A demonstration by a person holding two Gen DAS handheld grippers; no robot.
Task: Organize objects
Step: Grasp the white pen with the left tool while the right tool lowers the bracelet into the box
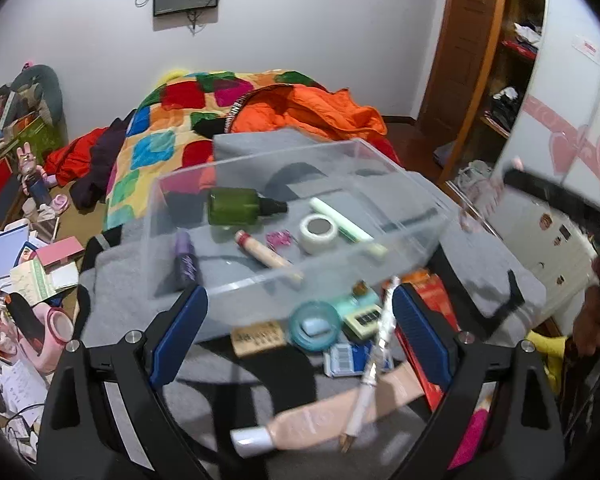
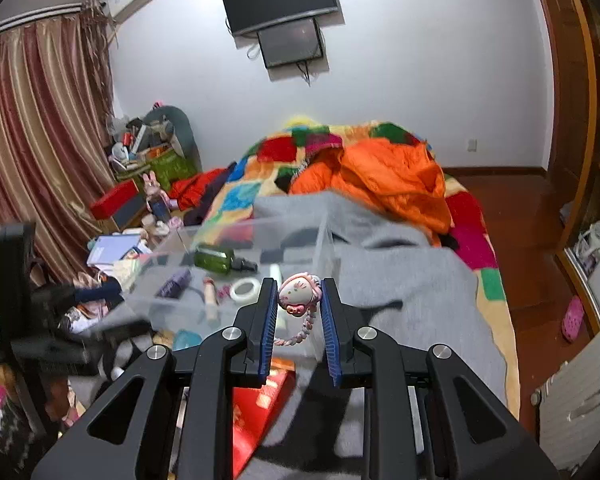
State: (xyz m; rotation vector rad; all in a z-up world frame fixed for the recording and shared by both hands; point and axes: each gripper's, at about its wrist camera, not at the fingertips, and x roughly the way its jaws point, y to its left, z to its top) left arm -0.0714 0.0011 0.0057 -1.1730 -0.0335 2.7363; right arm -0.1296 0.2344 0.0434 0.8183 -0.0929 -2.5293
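Note:
A clear plastic box (image 1: 380,184) stands on a grey cloth and holds a green bottle (image 1: 236,206), a purple tube (image 1: 186,260), a beige concealer tube (image 1: 266,254), a tape roll (image 1: 318,234) and a pale green stick (image 1: 342,222). My left gripper (image 1: 300,308) is open over loose items in front of the box: a teal jar (image 1: 314,326), a white pen (image 1: 370,372), a peach tube (image 1: 332,416). My right gripper (image 2: 299,292) is shut on a pink Hello Kitty charm (image 2: 296,294) with a braided cord, held above the box's near right corner (image 2: 320,240).
A red packet (image 2: 260,412) lies on the grey cloth (image 2: 412,292) under the right gripper. A bed with a patchwork quilt and an orange jacket (image 2: 384,184) lies behind. Clutter covers the floor at left (image 1: 28,272). A wardrobe (image 1: 512,60) stands at right.

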